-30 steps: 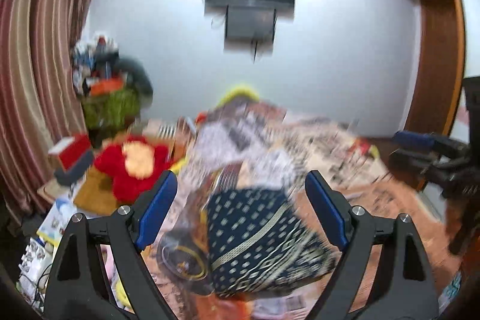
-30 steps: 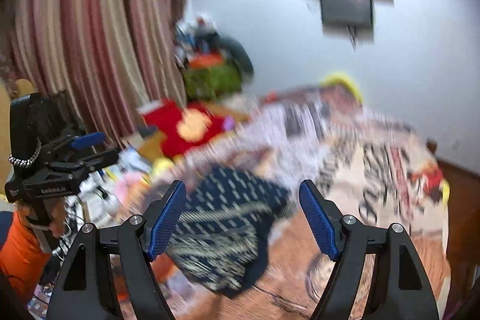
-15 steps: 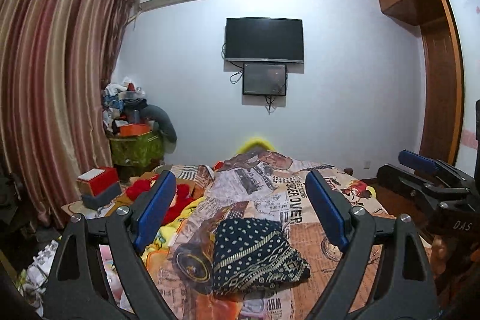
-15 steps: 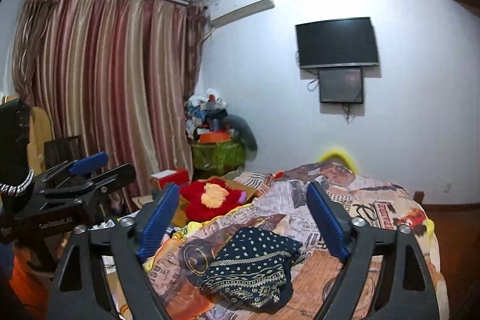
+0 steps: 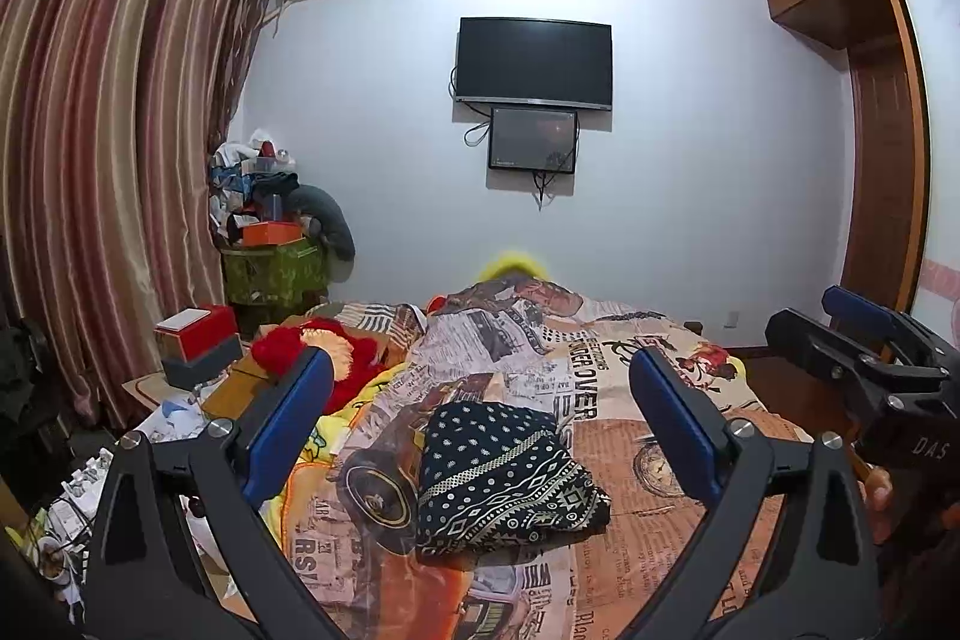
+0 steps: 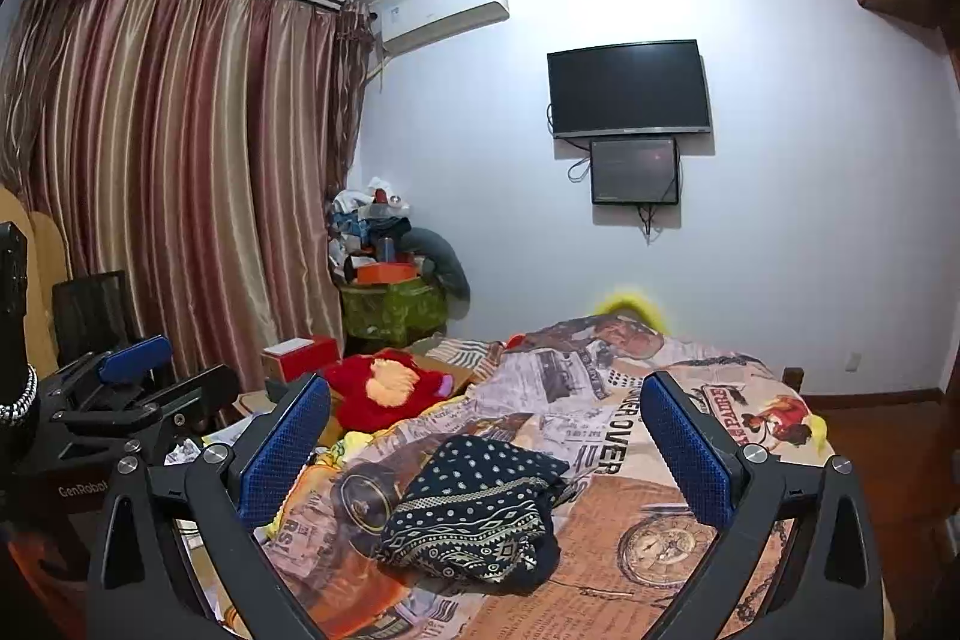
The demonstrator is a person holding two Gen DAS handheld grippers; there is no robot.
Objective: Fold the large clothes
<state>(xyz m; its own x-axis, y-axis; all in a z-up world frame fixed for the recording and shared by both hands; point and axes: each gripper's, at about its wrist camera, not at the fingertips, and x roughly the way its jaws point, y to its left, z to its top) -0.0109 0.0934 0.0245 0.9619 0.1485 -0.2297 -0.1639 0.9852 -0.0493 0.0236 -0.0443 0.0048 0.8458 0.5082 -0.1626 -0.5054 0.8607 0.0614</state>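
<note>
A dark navy patterned garment [image 5: 501, 472] lies folded in a compact pile on the bed, also in the right wrist view [image 6: 474, 511]. My left gripper [image 5: 480, 412] is open and empty, held back from and above the garment. My right gripper [image 6: 483, 430] is open and empty too, well short of the garment. The right gripper shows at the right edge of the left wrist view [image 5: 864, 352]. The left gripper shows at the left edge of the right wrist view [image 6: 126, 388].
The bed has a newspaper-print cover [image 5: 624, 436]. A red plush toy [image 5: 324, 358] and a red box [image 5: 195, 334] lie left of it. A cluttered green bin [image 5: 273, 262] stands by the curtain [image 5: 108, 160]. A TV [image 5: 534, 61] hangs on the far wall, a wardrobe [image 5: 882, 130] at right.
Both grippers have lifted up and pulled back from the garment, so it sits lower and smaller in view. The garment stays folded on the bed. Both grippers remain open.
</note>
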